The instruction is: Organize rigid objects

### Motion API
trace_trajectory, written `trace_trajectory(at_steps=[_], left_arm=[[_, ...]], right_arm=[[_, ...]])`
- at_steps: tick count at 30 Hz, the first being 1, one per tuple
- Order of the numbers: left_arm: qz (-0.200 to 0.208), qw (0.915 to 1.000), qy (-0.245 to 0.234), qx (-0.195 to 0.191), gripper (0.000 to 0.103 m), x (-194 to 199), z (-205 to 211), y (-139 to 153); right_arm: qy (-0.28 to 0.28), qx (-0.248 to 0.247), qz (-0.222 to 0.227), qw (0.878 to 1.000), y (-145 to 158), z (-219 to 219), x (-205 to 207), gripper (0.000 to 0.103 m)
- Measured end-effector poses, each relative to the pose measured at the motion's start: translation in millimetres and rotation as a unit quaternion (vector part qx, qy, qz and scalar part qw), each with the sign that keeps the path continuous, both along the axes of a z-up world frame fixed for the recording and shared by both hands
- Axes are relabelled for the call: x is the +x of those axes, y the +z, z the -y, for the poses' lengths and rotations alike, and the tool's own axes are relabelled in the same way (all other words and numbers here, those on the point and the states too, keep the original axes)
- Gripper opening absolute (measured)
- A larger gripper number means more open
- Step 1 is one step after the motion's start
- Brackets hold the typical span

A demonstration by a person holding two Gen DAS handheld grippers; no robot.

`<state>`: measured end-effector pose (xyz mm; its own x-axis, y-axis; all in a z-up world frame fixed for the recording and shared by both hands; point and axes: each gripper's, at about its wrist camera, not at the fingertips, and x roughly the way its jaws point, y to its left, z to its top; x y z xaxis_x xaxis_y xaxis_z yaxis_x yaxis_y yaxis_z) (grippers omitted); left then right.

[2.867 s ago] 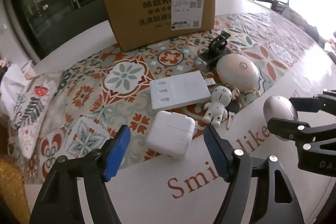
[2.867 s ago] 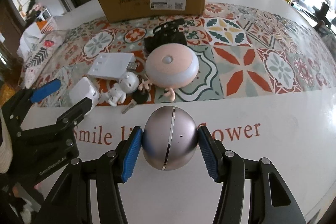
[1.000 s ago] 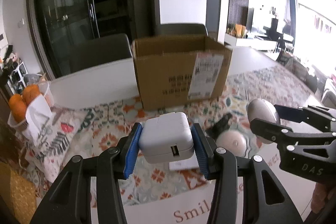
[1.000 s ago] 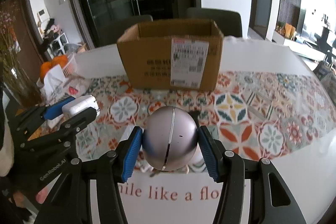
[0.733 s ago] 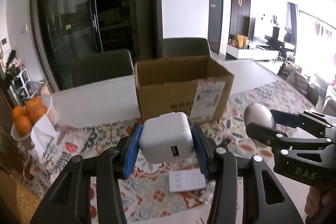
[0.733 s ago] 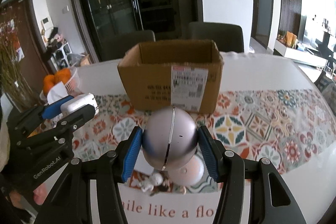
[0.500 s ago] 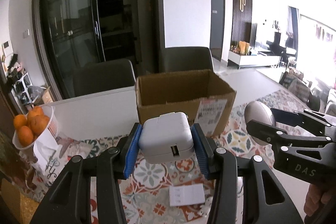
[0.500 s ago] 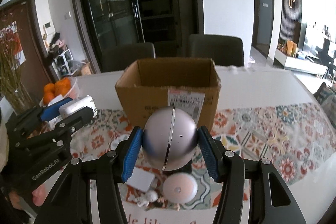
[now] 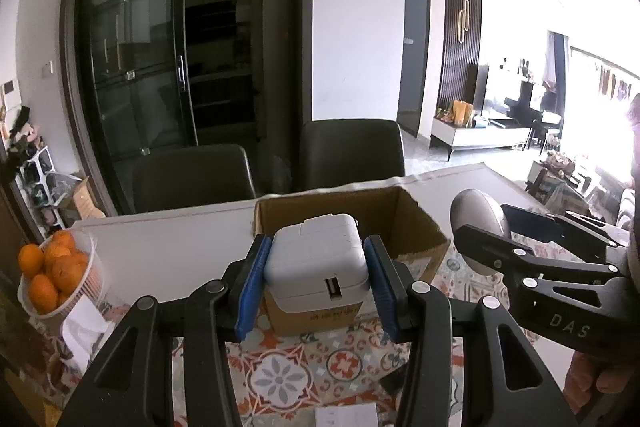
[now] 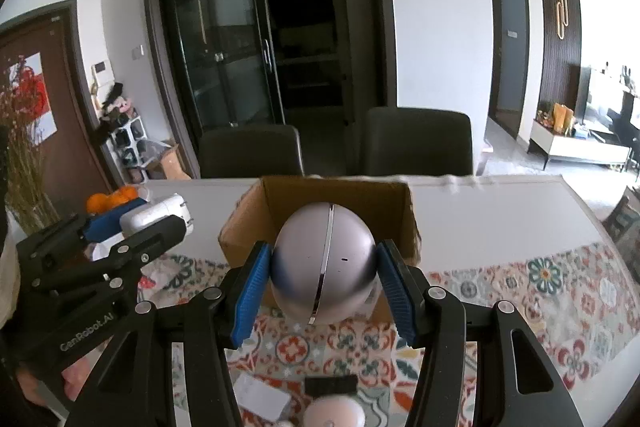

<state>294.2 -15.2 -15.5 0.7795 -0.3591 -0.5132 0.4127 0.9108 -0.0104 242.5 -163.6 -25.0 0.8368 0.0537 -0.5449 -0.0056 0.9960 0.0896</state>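
Observation:
My left gripper [image 9: 316,285] is shut on a white square charger [image 9: 318,267], held in the air just before the open cardboard box [image 9: 412,223]. My right gripper [image 10: 325,277] is shut on a silver ball-shaped gadget [image 10: 324,265], also raised in front of the same cardboard box [image 10: 276,203]. In the left wrist view the right gripper [image 9: 478,233] shows at the right with the silver ball [image 9: 474,213]. The right wrist view has the left gripper [image 10: 152,217] at the left with the charger [image 10: 154,213]. The box's inside is mostly hidden behind the held things.
A patterned cloth [image 10: 520,291] covers the white table [image 10: 500,203]. Below lie a white flat adapter [image 10: 262,401], a black item [image 10: 330,385] and a pink round device [image 10: 334,413]. A basket of oranges [image 9: 56,273] stands at the left. Two dark chairs [image 10: 416,141] stand behind the table.
Both grippers have risen and moved toward the box with their objects still held; the box's open top now shows, and the items on the cloth have dropped low in view.

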Motion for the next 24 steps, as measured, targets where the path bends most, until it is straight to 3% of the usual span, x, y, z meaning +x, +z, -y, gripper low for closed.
trace_trajectory(at_steps=[12, 24], left_arm=[[-0.009, 0.9998, -0.006, 0.015, 0.047, 43, 21, 12], [-0.068, 0.9973, -0.007, 0.027, 0.047, 95, 43, -2]], right_arm=[[0.004, -0.011, -0.007, 1.000, 14, 14, 47, 0.055], [0.008, 0.016, -0.080, 0.997, -5, 40, 112, 0.055]])
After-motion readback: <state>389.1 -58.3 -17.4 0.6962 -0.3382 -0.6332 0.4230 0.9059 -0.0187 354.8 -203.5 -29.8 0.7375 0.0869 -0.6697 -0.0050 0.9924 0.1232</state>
